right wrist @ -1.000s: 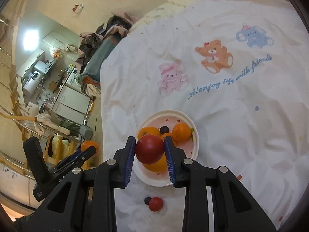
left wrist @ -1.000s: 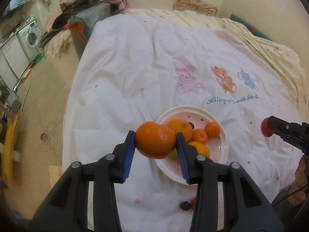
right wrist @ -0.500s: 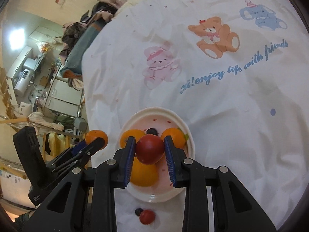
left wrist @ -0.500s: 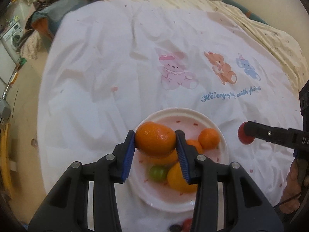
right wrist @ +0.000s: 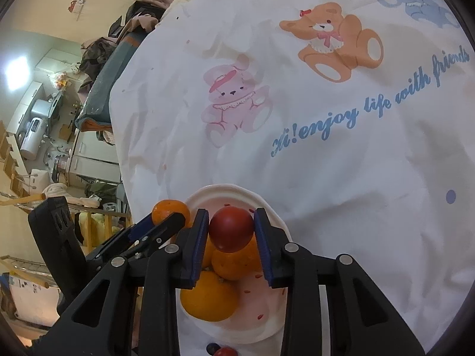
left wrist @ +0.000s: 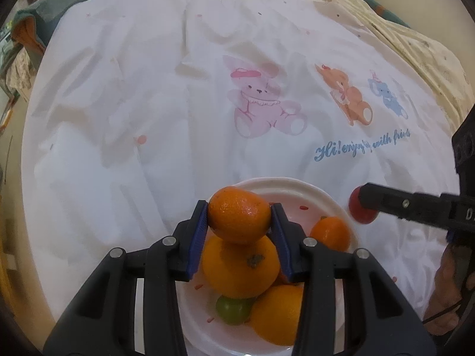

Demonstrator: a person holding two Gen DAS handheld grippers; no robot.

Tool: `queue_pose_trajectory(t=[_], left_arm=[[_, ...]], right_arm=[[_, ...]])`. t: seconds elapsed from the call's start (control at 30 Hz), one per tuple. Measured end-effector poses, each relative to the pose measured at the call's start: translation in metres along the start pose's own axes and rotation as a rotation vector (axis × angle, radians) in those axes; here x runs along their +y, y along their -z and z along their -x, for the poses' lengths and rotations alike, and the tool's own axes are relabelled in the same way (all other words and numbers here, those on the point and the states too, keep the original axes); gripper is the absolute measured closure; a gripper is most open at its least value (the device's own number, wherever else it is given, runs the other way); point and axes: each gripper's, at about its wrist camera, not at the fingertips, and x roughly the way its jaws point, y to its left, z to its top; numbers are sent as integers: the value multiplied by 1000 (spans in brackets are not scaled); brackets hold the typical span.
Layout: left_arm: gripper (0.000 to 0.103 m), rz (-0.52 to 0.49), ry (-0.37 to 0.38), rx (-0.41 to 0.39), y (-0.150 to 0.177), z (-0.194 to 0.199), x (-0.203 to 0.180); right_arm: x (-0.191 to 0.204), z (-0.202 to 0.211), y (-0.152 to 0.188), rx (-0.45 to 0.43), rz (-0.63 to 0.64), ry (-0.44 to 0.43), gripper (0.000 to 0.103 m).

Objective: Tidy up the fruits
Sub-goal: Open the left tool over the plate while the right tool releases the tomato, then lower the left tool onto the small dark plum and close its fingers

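My left gripper (left wrist: pixel 239 218) is shut on an orange mandarin (left wrist: pixel 239 213) and holds it above the white plate (left wrist: pixel 294 187). The plate holds several oranges (left wrist: pixel 240 267) and a green fruit (left wrist: pixel 233 308). My right gripper (right wrist: pixel 230 231) is shut on a red tomato (right wrist: pixel 231 228) over the same plate (right wrist: pixel 225 192), which shows oranges (right wrist: pixel 207 299) in the right wrist view. The right gripper with its tomato (left wrist: pixel 360 210) shows at the plate's right edge in the left wrist view. The left gripper with its mandarin (right wrist: pixel 169 212) shows left of the plate in the right wrist view.
The plate sits on a white bedsheet (left wrist: pixel 148 103) printed with cartoon animals and blue lettering (right wrist: pixel 356 112). A small red fruit (right wrist: pixel 225 351) and a dark one (right wrist: pixel 211 347) lie on the sheet near the plate's near edge. Clothes are piled (right wrist: pixel 127 29) beyond the bed's far end.
Both grippers have moved forward and down toward the plate, each still holding its fruit. The plate now looks larger and closer in both views.
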Motion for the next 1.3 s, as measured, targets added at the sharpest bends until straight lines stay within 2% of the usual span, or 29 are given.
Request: queue_pose_trajectory(t=[0.2,0.27,0.3,0.33,0.37,0.4,0.6,0.77,0.9,1.1,1.3], left_arm=[[64,-9,3,17,-1,-3,-3],[61,-24,-2,18,0,-1,-5],[46,-26,14,20,0,-1,-5],[36,-24,24,15,0,0,-5],[25,-23,21,3,1,2,-6],[22,-27,13,-14,2,5,-7],[22,-65,-9,-42,4,15,-12],[22,-49,-18,-70,6,28,-9],[22,-27,-29,-111,9,47,-5],[22,5,-24,-151,16,80,-3],[22,8,-31,-181,41,110,-2]], right_arm=[[3,1,-2,-6,1,-39,68],[3,3,-1,-10,-1,-38,63],[3,4,-1,-15,-2,-39,54],[3,6,-2,-22,-8,-41,47],[3,8,-2,-28,-12,-43,47],[3,11,-3,-37,-13,-41,47],[8,17,-3,-59,8,-29,45],[19,24,0,-75,47,-13,44],[28,37,8,-104,73,-4,38],[38,64,25,-137,97,9,37],[38,87,55,-160,105,21,34]])
